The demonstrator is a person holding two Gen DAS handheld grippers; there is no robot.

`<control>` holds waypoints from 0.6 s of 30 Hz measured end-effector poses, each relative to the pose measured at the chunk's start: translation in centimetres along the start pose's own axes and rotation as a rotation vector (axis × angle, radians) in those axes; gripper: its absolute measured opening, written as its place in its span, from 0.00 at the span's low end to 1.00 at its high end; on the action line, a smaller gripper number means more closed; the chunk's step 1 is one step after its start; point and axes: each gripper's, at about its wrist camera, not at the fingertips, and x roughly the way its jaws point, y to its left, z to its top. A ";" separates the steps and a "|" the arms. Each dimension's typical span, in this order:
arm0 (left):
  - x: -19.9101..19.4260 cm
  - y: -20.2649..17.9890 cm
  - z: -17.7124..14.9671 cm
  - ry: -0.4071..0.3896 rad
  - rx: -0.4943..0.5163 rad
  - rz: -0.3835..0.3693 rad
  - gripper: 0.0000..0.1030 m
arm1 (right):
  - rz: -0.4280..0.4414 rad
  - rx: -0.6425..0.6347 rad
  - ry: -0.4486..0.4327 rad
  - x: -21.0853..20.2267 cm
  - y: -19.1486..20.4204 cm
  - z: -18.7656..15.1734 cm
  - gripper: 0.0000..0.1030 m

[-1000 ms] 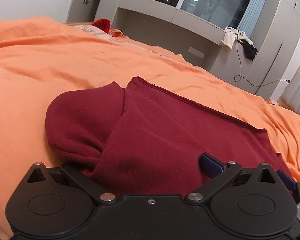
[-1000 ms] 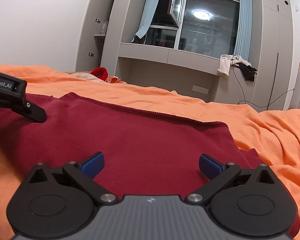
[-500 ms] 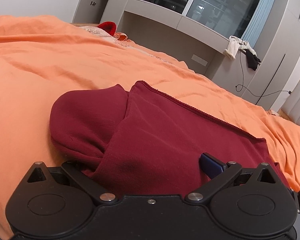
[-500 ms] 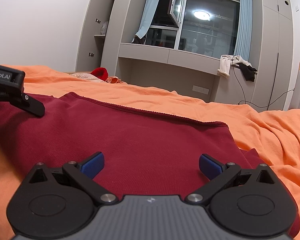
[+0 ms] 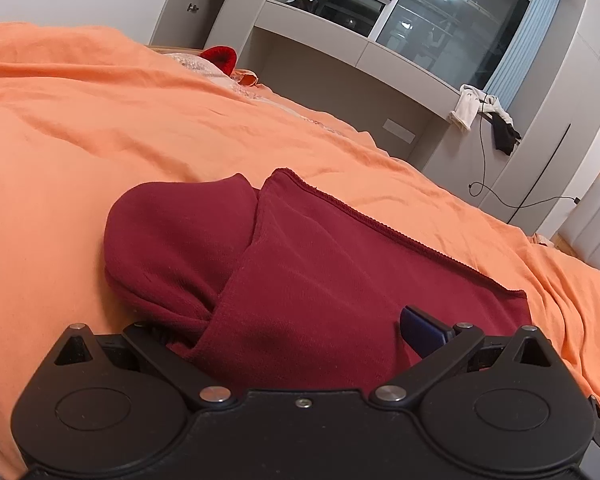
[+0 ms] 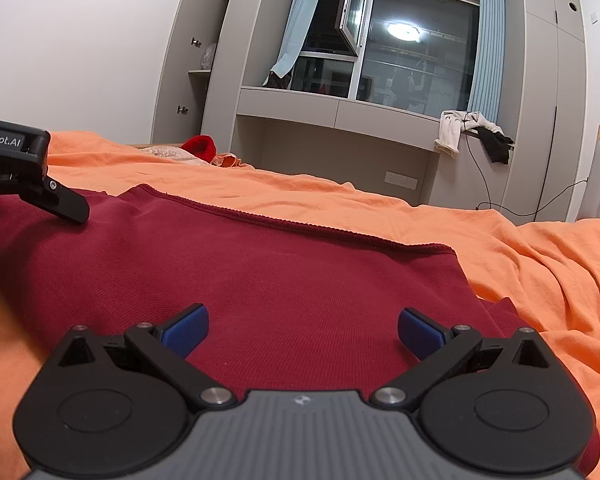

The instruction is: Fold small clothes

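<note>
A big orange blanket (image 6: 340, 200) covers the bed. Past its far edge is a gray shelf (image 6: 340, 110) under a dark window (image 6: 416, 52). White and black clothes (image 6: 472, 130) hang off the shelf's right end. A red thing (image 6: 198, 146) lies on the blanket's far left.

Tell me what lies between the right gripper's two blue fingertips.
In the right wrist view, the right gripper stands open, and only the dark red garment fills the stretch between its fingertips, spread flat on the orange bedsheet.
</note>
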 end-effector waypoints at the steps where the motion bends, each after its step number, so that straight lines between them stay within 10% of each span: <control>1: 0.0 -0.1 0.0 -0.001 -0.002 -0.001 0.99 | 0.000 0.000 0.000 0.0 0.0 0.0 1.00; 11: 0.1 -0.3 -0.1 -0.010 -0.019 0.014 0.97 | 0.000 0.000 0.000 0.0 0.0 0.0 1.00; 18: -0.1 -0.4 0.2 -0.027 -0.045 0.061 0.75 | -0.004 -0.009 -0.010 -0.2 0.0 0.0 1.00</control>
